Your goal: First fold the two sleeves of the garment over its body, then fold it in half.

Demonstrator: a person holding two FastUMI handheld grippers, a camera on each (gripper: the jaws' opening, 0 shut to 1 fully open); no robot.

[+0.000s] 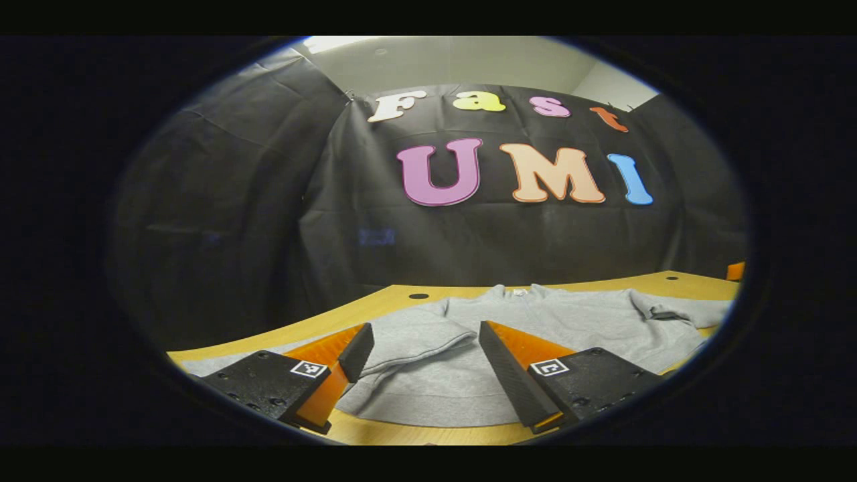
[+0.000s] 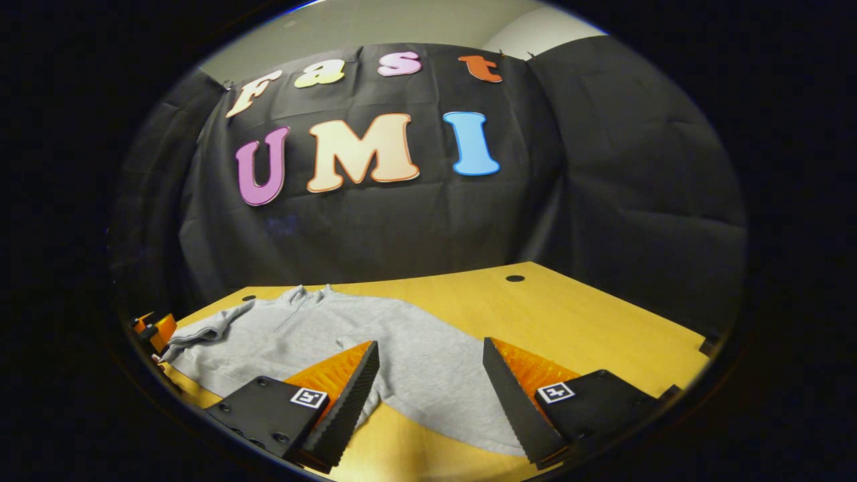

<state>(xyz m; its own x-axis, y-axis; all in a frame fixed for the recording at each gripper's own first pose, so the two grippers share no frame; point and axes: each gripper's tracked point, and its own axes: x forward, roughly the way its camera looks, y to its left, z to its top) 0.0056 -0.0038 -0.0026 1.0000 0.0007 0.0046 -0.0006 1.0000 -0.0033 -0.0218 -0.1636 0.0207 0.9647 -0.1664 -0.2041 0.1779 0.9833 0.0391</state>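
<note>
Grippers both hang low over the table [image 2: 569,308], left gripper [image 1: 422,351] and right gripper [image 2: 432,368] aimed at the grey garment [image 1: 535,321], jaws wide apart, gripping nothing.

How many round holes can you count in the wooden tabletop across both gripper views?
3: one hole left of the grey sweatshirt, one at its far right, one on bare table. Views may overlap; others may be hidden.

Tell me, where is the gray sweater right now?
The gray sweater lies spread flat on the wooden table. In the left gripper view it sits just beyond the open fingers; in the right gripper view it lies toward the left, reaching between that gripper's fingers.
</note>
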